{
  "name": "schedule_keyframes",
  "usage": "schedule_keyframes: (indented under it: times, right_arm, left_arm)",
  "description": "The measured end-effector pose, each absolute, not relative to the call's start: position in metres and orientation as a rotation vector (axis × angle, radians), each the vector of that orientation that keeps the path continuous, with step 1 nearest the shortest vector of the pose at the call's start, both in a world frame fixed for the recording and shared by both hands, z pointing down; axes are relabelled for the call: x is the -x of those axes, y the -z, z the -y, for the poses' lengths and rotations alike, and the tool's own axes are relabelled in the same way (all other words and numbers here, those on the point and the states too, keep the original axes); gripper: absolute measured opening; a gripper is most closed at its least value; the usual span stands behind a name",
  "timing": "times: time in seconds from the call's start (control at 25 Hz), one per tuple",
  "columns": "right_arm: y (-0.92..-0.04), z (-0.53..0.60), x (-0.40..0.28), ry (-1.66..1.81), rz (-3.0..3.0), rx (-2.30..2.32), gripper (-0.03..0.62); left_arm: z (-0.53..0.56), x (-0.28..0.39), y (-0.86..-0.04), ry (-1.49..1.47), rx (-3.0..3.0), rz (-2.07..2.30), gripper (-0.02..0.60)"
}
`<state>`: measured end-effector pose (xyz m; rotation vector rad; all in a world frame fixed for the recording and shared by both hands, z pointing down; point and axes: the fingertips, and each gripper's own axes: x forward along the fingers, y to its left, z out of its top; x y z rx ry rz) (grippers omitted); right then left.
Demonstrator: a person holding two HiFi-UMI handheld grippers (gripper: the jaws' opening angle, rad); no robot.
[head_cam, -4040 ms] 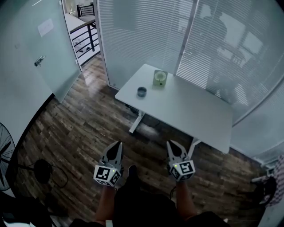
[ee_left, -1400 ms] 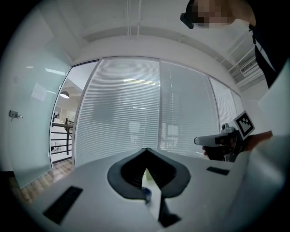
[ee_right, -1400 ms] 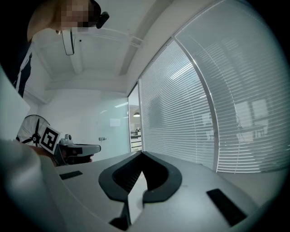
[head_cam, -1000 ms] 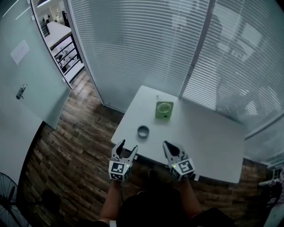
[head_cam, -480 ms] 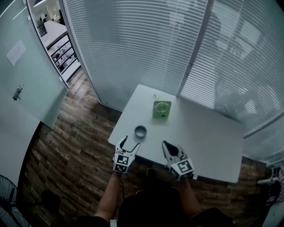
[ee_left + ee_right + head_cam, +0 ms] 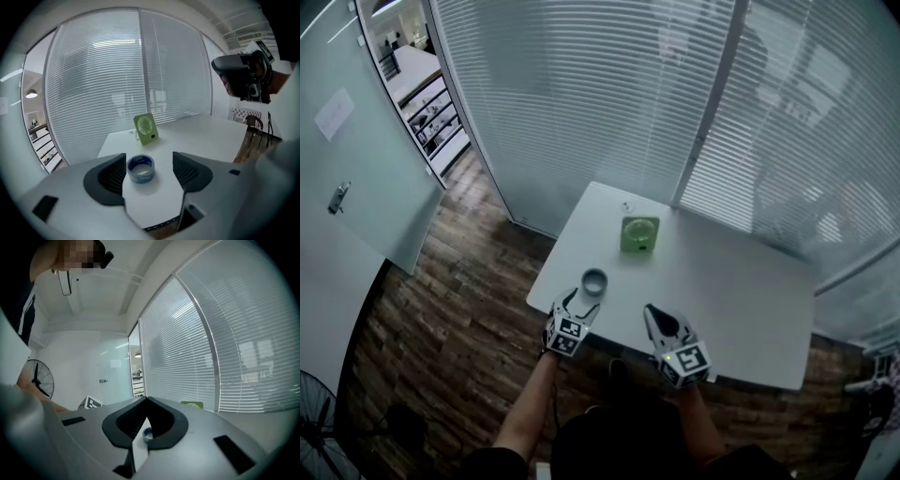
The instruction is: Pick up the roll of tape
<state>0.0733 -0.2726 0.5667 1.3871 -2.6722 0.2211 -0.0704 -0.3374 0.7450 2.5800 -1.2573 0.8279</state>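
Note:
The roll of tape (image 6: 594, 279), blue inside with a clear outer band, lies flat near the front left corner of the white table (image 6: 741, 300). My left gripper (image 6: 581, 302) hangs over the table's front edge just short of the roll, jaws wide open and empty. In the left gripper view the roll of tape (image 6: 141, 168) shows framed between the two dark pads, touching neither, with my left gripper (image 6: 149, 156) pointing down at it. My right gripper (image 6: 655, 315) is shut and empty, to the right of the roll. In the right gripper view my right gripper (image 6: 146, 399) has its tips together.
A green desk fan (image 6: 639, 234) stands upright behind the roll, toward the blinds; the fan (image 6: 146, 129) also shows past the roll. Glass walls with blinds close off the table's far sides. Wooden floor and a glass door (image 6: 356, 159) lie to the left.
The left gripper has dropped and pushed forward over the table edge, close to the roll. The right gripper has stayed where it was.

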Motion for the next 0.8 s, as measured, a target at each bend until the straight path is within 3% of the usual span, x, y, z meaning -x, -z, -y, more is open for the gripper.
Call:
schedule_keyframes:
  times: [0.8]
  right_arm:
    - [-0.570, 0.254, -0.084, -0.194, 2.646, -1.319, 0.006]
  left_arm:
    - [0.352, 0.050, -0.823, -1.188, -2.510, 1.011, 0.287]
